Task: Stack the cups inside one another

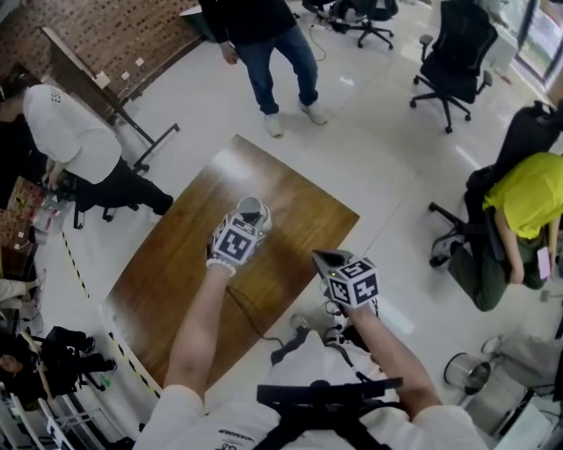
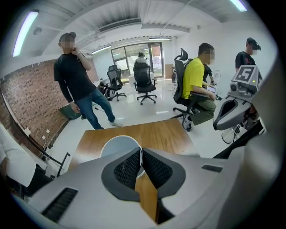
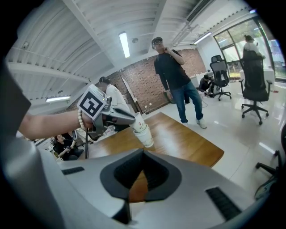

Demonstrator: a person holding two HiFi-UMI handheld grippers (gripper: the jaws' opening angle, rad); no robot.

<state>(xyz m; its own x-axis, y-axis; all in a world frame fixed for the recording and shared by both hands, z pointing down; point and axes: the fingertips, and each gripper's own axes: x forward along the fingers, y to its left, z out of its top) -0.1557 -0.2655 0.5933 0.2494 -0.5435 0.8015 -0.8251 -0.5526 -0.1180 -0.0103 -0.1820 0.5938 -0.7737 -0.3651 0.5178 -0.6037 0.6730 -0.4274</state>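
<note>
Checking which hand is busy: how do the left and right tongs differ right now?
The left tongs pinch the rim of the nested cups; the right tongs hold nothing. The left tongs reach out over the table; the right tongs are back near its edge. Both are shut.

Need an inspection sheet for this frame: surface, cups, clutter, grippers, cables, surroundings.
Surface: wooden table, glossy top.
Job's things: nested cups, tilted, held over the table.
Clutter: nothing seen on the table.
Grippers: left gripper shut on the cups' rim; right gripper shut, nothing between its jaws, just off the table's near edge.
Cables: dark cable trails from the left gripper across the table toward the wearer.
Surroundings: standing person, seated person in yellow, office chairs, brick wall.
</note>
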